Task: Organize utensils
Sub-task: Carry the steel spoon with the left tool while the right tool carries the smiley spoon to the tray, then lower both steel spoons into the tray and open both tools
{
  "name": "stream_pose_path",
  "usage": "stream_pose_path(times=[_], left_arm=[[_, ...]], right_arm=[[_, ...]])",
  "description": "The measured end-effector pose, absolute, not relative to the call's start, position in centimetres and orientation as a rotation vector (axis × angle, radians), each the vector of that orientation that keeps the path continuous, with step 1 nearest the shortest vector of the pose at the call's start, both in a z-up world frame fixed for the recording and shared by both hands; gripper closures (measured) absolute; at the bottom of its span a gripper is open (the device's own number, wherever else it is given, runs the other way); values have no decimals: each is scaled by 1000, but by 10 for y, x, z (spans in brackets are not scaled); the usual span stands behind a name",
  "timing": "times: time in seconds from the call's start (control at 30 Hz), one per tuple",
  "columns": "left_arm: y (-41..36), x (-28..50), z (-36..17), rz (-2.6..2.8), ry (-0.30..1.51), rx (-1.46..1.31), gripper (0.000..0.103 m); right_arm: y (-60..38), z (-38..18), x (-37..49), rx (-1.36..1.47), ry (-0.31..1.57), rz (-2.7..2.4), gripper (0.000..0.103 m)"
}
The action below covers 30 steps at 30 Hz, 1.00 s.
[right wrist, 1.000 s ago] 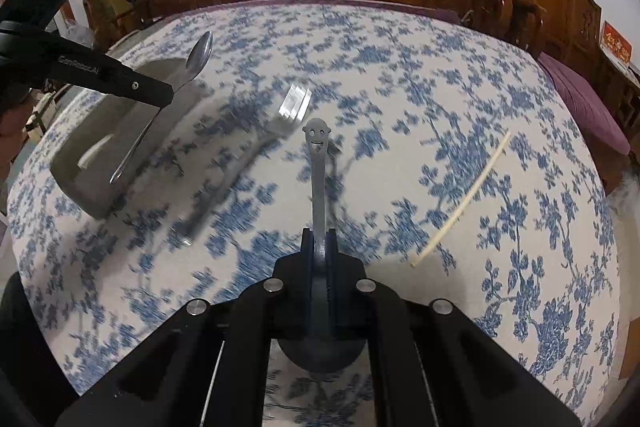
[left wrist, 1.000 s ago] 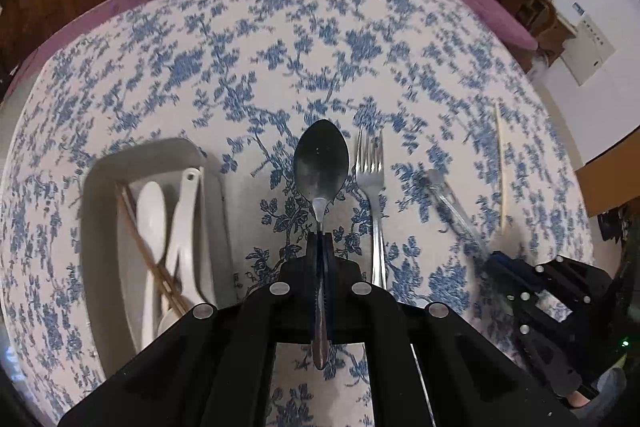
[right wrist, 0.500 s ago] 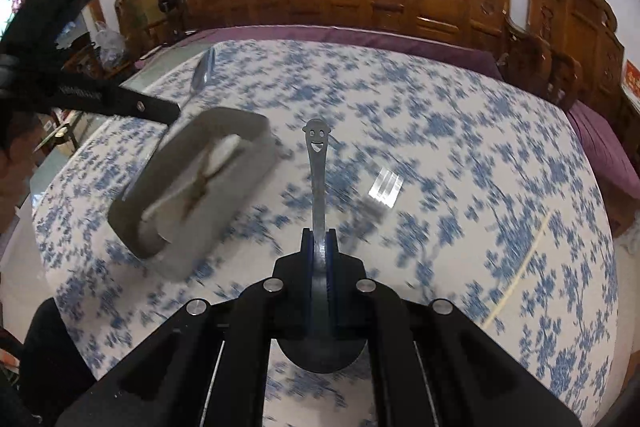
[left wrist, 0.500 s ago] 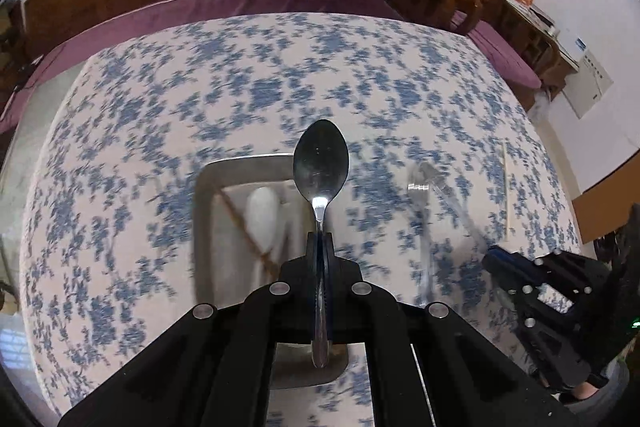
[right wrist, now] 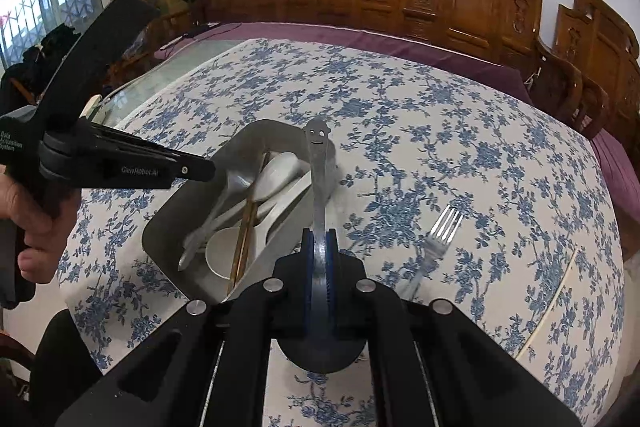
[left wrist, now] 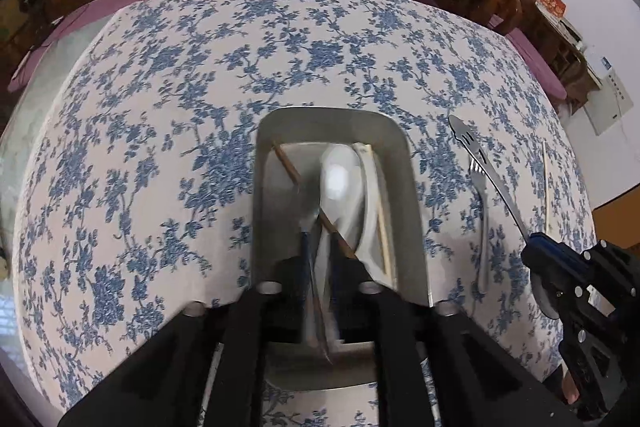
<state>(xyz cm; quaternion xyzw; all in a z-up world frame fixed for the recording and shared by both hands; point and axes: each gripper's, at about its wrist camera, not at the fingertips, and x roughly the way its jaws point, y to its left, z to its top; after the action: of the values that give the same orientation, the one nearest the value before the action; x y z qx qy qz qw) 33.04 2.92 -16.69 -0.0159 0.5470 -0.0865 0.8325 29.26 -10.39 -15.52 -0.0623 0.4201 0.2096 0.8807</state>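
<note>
Left tongs (left wrist: 320, 247) are held over the metal tray (left wrist: 262, 163) on the bench (left wrist: 160, 107); their jaws are opening, and a blurred metal spoon (right wrist: 224, 203) is seen between them, loose, its bowl near the tips and its handle end down in the tray. No pad pressure on it can be seen. In the tray, white ceramic spoons (left wrist: 340, 179), a brown chopstick (left wrist: 290, 167) and a pale chopstick (left wrist: 380, 215) are found lying lengthwise and crossed. Right tongs (right wrist: 319, 267) are clamped narrowly on a smiley-handled spoon (right wrist: 318, 163), handle pointing away, held above the tray's near right edge. A fork (right wrist: 438, 239) is left on the cloth right of the tray, and a single pale chopstick (right wrist: 552, 299) further right, well apart. A hand (right wrist: 28, 223) is seen gripping the left tool.
</note>
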Motion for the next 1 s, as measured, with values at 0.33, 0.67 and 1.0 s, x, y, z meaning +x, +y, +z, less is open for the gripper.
stream_pose_path(times=[0.33,0.67,1.0], left_arm=[[57,288,-139,-170,1035,49,65],[92,241,-118,-142,892,31,43],[116,215,-124,-91,823,-32,26]], right_arm=[[-75,-153,299,-114,885,465,96],[-33,-160,308,-94,913,497,96],[-13,-177,326,-13,962,470,96]])
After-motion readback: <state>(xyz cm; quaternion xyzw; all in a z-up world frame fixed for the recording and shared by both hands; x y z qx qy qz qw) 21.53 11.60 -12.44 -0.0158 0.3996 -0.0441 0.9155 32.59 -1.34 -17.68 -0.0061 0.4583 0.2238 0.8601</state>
